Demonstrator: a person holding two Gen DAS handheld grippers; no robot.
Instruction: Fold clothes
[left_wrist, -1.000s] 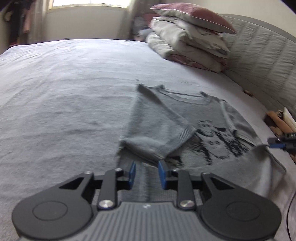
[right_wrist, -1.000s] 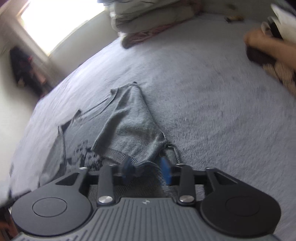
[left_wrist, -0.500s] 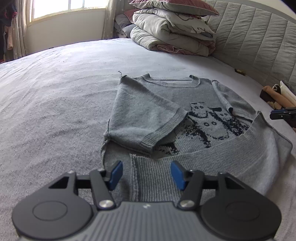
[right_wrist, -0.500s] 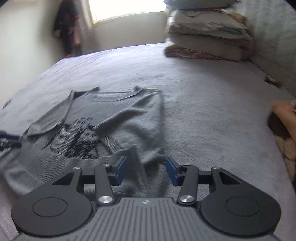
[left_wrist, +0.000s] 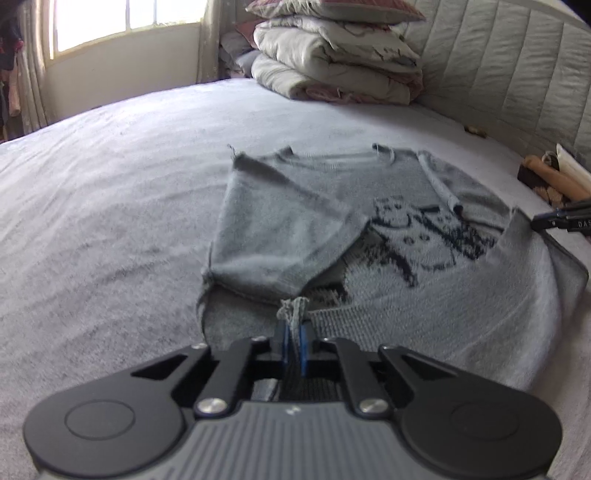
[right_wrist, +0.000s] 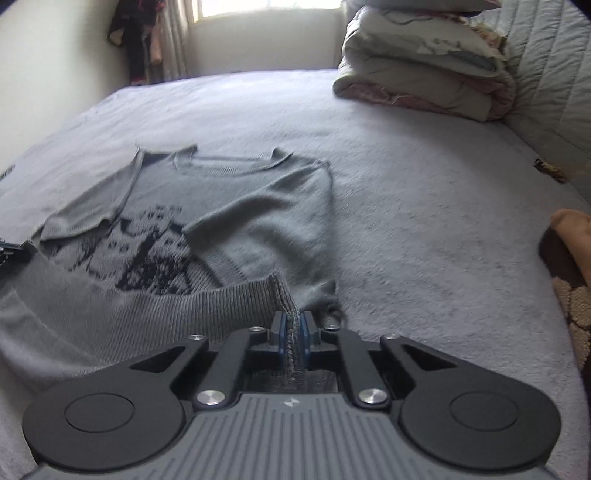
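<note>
On the bed (left_wrist: 110, 192), one grey sweater (left_wrist: 406, 266) with dark animal print, both sleeves folded in, my left gripper (left_wrist: 292, 338) and right gripper (right_wrist: 291, 338) each clamped on its hem, pillow stack (left_wrist: 340, 62) at one o'clock.

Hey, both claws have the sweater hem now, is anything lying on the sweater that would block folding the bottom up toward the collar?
Nothing visible. The left claw and right claw are each shut on the sweater hem. Between hem and collar lie only its own two sleeves, already folded across the chest. The stacked bedding sits farther up the bed, apart.
</note>
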